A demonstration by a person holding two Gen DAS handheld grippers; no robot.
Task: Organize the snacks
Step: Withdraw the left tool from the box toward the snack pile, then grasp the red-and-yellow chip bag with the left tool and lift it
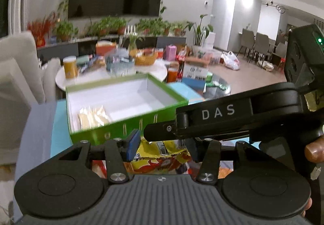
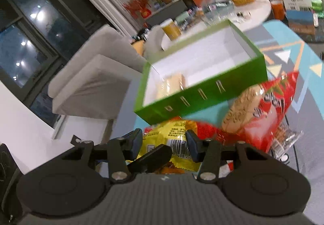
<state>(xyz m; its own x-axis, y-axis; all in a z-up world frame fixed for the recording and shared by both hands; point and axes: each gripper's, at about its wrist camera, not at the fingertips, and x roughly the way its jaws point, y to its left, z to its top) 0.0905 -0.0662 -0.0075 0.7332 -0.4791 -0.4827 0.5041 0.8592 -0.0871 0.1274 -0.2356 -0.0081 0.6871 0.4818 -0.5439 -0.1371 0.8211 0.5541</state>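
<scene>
Sitting at far left: a pale grey upholstered sofa (image 2: 91, 83), beside the table's edge.
Surface: a table with a teal and grey geometric-patterned top (image 2: 283, 52) carries the snacks.
Box: an open rectangular green cardboard box with a white lining (image 1: 129, 125) stands on that top; pale yellow wrapped snacks (image 1: 93, 115) lie in its near left corner, and the remainder of the floor is bare.
Left gripper (image 1: 165, 150): its blue-padded left finger sits at the edge of a crinkled yellow foil snack bag with a barcode (image 1: 162, 154). The other gripper's arm covers its right finger, so I cannot tell whether it grips.
Right gripper (image 2: 164, 141): both pads lie against the sides of the yellow bag, clamped on it, just in front of the box's near wall.
Right of the bag: a red plastic snack bag picturing a round cracker (image 2: 263, 107), touching the box's near right corner.
Background: a round white table (image 1: 60, 79) crowded with blurred goods.
</scene>
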